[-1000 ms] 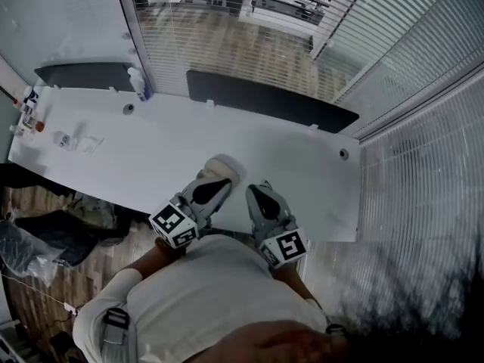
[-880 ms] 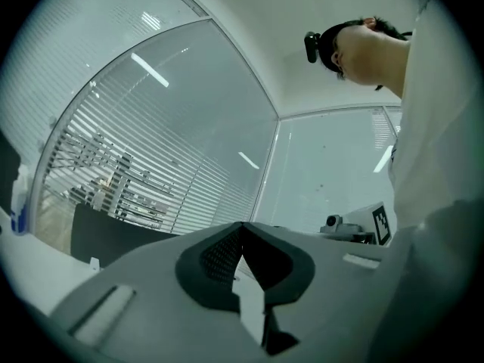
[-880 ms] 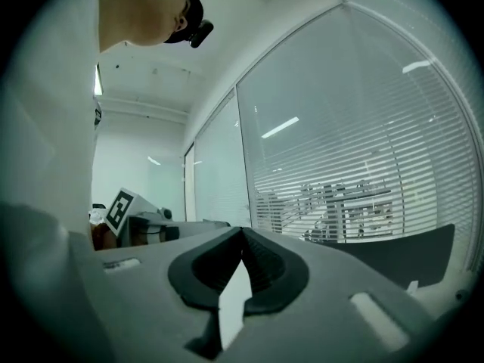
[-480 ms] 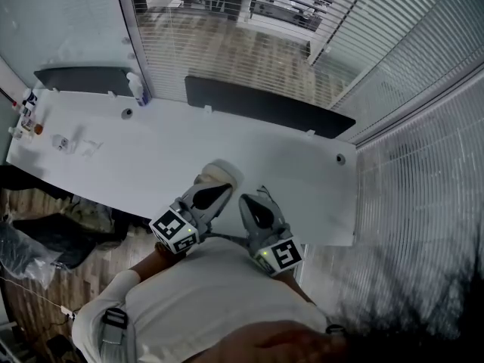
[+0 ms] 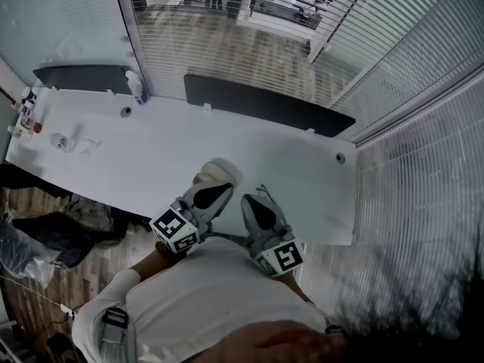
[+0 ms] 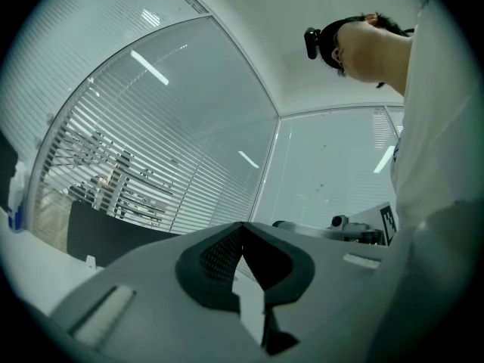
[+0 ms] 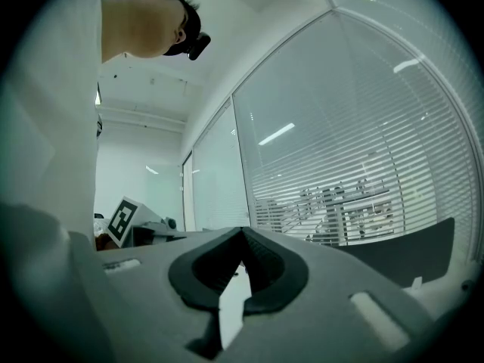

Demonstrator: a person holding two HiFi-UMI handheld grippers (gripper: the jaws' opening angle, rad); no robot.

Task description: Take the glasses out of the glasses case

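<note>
A pale rounded thing (image 5: 221,169), possibly the glasses case, lies on the white table (image 5: 151,157) near its front edge; no glasses show. My left gripper (image 5: 217,181) hovers just short of it, shut and empty. My right gripper (image 5: 255,197) is beside it to the right, also shut and empty. In the left gripper view the left gripper (image 6: 242,227) has its jaws meeting at the tips with nothing between, and the view looks over the table at glass walls. In the right gripper view the right gripper (image 7: 242,233) shows the same. Whether either gripper touches the pale thing I cannot tell.
Two black panels (image 5: 265,100) (image 5: 83,74) stand along the table's far edge, with a bottle (image 5: 138,85) between them. Small items (image 5: 64,140) sit at the table's far left. Glass walls with blinds surround the table. Dark bags (image 5: 45,237) lie on the floor at left.
The right gripper has drawn back slightly toward the person's body. The left gripper and the pale thing have not moved.
</note>
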